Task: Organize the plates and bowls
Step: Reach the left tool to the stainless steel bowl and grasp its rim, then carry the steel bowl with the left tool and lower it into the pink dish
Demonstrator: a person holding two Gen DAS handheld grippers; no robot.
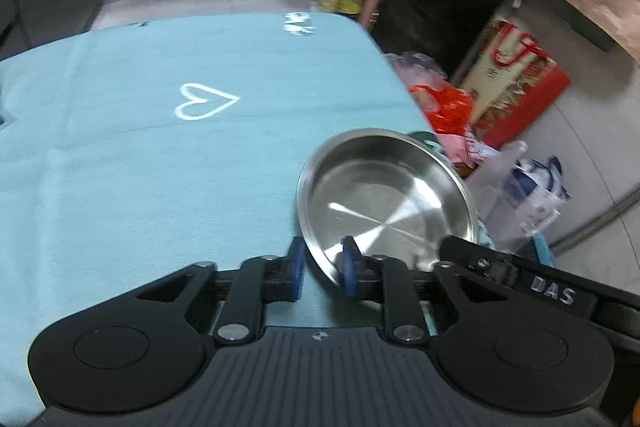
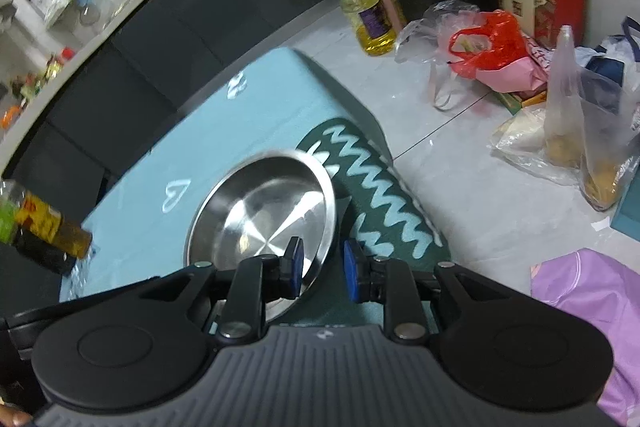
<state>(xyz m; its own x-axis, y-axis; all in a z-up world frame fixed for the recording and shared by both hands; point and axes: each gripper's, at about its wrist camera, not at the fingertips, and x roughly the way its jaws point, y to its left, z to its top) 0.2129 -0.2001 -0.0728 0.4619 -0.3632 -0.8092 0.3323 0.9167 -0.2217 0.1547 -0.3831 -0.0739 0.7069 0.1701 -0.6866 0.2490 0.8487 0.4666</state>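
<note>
A shallow stainless steel plate [image 1: 388, 195] is at the right edge of the table covered in light blue cloth [image 1: 160, 155]. Both grippers straddle its rim. My left gripper [image 1: 322, 267] has its jaws apart around the plate's near rim, one pad outside and one inside. In the right wrist view the same plate [image 2: 264, 211] appears tilted, with my right gripper [image 2: 322, 267] straddling its right rim, jaws apart. The right gripper's black arm [image 1: 540, 283] shows beside the plate in the left wrist view.
A dark green mat with a zigzag pattern [image 2: 380, 195] lies under the plate's right side. An oil bottle [image 2: 44, 227] lies at the table's left. On the floor are plastic bags [image 2: 480, 43], a yellow oil bottle [image 2: 368, 15] and a red gift bag [image 1: 516, 83].
</note>
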